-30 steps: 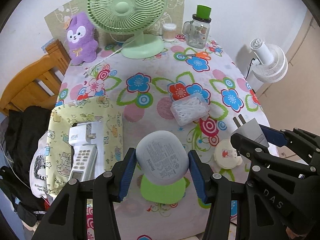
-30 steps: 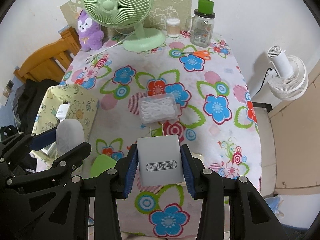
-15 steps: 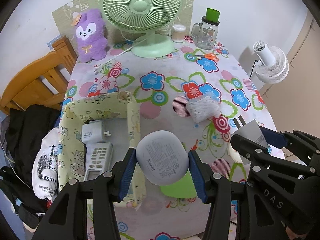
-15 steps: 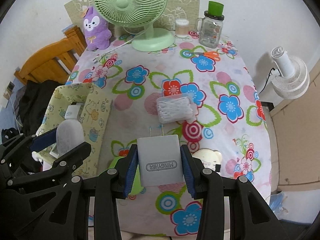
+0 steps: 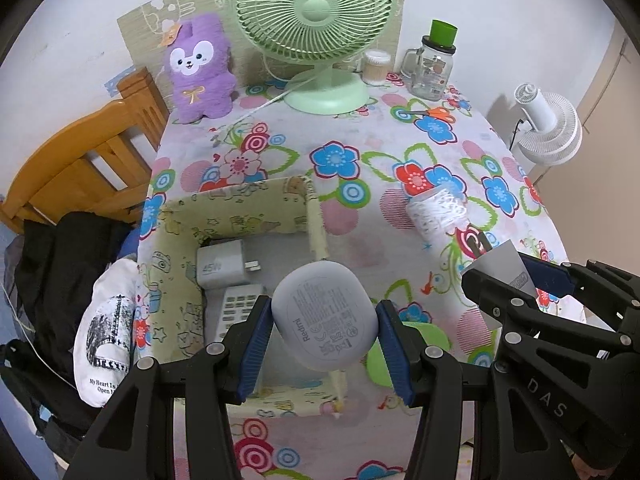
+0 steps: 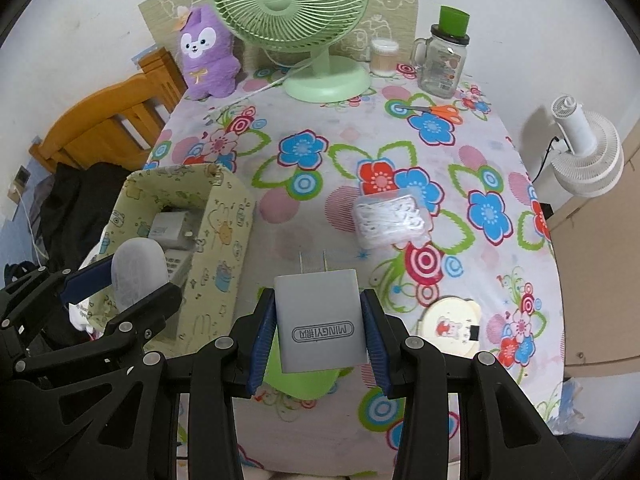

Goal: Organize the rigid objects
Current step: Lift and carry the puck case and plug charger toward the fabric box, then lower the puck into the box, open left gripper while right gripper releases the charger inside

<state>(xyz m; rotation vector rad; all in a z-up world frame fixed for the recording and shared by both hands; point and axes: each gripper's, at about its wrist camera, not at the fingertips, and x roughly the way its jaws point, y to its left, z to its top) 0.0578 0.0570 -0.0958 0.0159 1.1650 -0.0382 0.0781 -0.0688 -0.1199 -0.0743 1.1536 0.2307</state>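
a: well, what's hidden on the left?
b: the calculator in the storage box is half covered by the left gripper; its pads pinch a grey earbud case above the box.
a: and the right?
b: the right gripper clamps a grey charger over the table; prongs pointing away.

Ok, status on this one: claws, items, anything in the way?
Left claw shut on earbud case. Right claw shut on charger. Storage box open, nothing blocking it.
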